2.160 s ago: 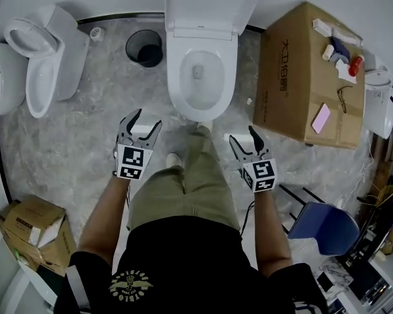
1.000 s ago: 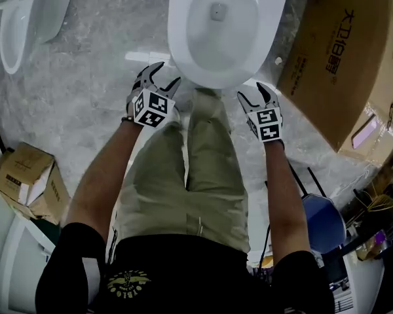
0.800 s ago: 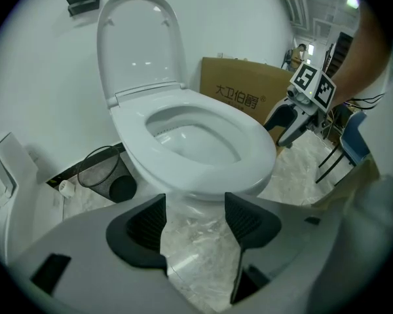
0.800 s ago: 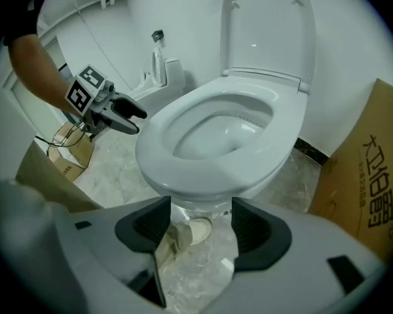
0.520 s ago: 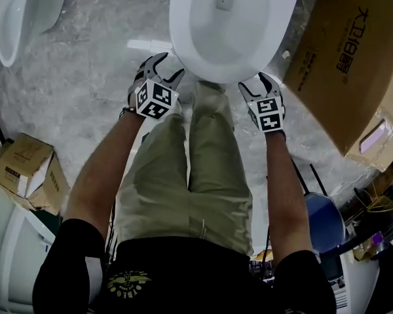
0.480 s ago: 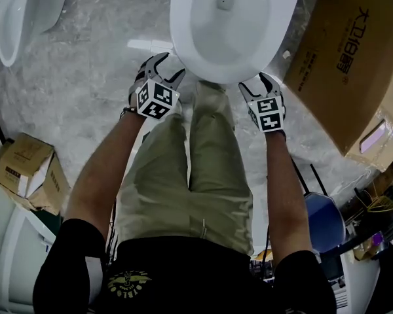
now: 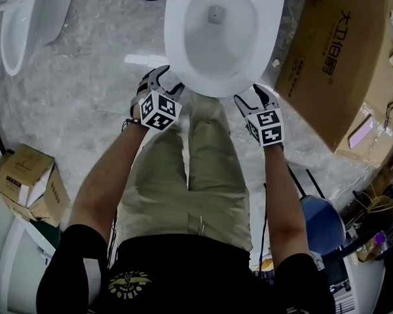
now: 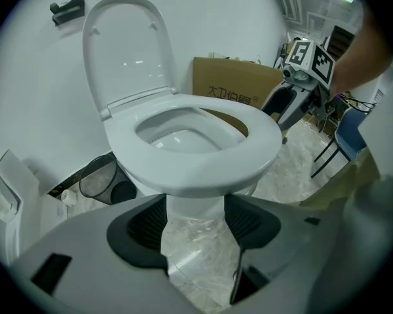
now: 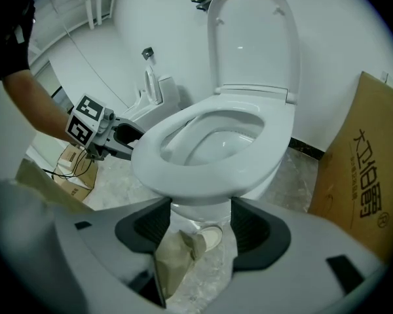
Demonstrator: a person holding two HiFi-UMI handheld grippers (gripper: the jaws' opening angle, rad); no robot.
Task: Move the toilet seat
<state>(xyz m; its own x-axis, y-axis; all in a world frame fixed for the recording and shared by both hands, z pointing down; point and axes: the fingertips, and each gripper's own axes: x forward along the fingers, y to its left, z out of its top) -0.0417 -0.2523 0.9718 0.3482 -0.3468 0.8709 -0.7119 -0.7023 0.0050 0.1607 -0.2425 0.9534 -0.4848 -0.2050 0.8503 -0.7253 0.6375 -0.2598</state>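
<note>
One toilet seat (image 7: 213, 89) lies down on its bowl, with its one lid (image 8: 124, 51) upright. The left tongs (image 7: 165, 80) and right tongs (image 7: 250, 95) are both spread and empty, just at the seat's front rim. Of two cardboard boxes, the larger box (image 7: 334, 57) reads "大卫伯爵".

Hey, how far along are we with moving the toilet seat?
Done: the lid stands upright. In hand: the left tool and right tool hover at the front of the toilet seat, one on each side, both with jaws apart and gripping nothing. Left: the seat lies flat on the bowl, so grasping and moving it is all to come.
</note>
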